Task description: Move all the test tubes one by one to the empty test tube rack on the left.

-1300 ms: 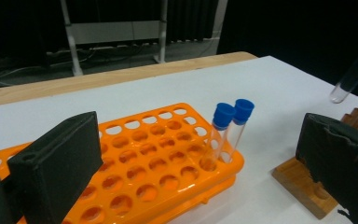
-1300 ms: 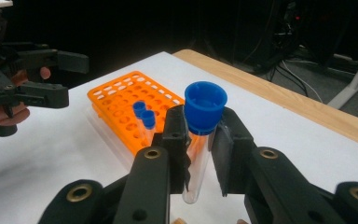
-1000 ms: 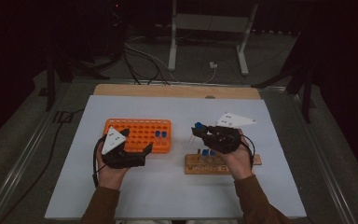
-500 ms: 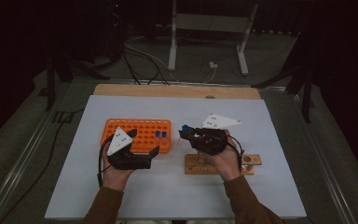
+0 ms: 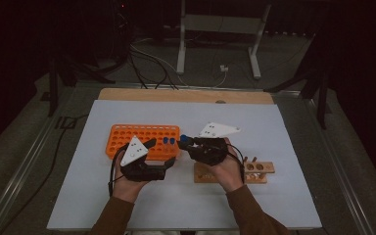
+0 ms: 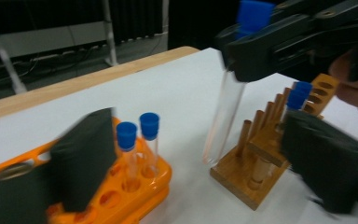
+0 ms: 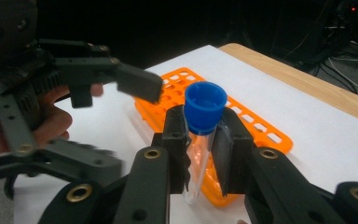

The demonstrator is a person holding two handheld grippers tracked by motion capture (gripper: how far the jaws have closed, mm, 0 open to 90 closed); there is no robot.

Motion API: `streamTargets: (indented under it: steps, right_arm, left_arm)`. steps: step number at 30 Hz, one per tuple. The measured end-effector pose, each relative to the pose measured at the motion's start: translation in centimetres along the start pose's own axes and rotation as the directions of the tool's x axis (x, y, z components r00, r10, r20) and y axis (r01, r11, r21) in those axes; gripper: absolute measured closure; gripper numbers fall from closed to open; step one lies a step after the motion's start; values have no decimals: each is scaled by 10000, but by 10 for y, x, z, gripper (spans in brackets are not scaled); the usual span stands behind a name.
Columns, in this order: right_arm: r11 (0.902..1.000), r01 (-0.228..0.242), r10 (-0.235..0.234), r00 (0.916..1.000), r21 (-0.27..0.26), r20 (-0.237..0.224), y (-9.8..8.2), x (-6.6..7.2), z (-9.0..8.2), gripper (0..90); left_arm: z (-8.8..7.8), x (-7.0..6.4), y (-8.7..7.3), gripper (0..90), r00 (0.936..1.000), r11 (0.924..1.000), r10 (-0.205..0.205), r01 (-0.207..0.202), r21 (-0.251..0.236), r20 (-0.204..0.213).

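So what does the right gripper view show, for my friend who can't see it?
The right gripper pinches a clear tube with a blue cap above an orange rack on a white table. The left gripper is open nearby.

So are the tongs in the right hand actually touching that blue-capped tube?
Touching. In the right gripper view, the right tongs clamp the blue-capped test tube just below its cap, a pad pressed against each side.

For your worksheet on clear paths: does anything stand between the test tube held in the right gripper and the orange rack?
Nothing visible blocks it. The right gripper holds the blue-capped test tube over bare white table beside the orange rack; the left gripper hovers open at the rack's near edge.
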State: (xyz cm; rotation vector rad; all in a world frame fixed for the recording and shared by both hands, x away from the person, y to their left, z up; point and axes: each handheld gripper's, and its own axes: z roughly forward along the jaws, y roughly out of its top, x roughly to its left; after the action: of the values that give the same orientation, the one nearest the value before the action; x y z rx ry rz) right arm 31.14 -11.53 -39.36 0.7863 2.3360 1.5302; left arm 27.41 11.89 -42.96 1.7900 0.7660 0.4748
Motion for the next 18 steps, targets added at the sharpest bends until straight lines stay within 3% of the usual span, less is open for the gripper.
streamTargets:
  steps: [3,8,11,18]
  right_arm:
    - [10000,3,-4,9998,-35,-220,1,4,3,767]
    - [9999,131,-132,9990,-8,-426,3,13,9,767]
    - [9998,182,-182,9985,-4,-526,3,16,12,766]
    - [9997,233,-231,9974,21,-684,3,20,16,766]
  left_arm:
    - [1,-3,0,261,9999,9999,168,-168,25,-9]
    - [2,-5,0,498,9992,9994,335,-336,52,194]
    - [2,-5,-1,595,9988,9993,370,-371,39,323]
    - [3,-5,-2,739,9979,9992,362,-370,138,530]
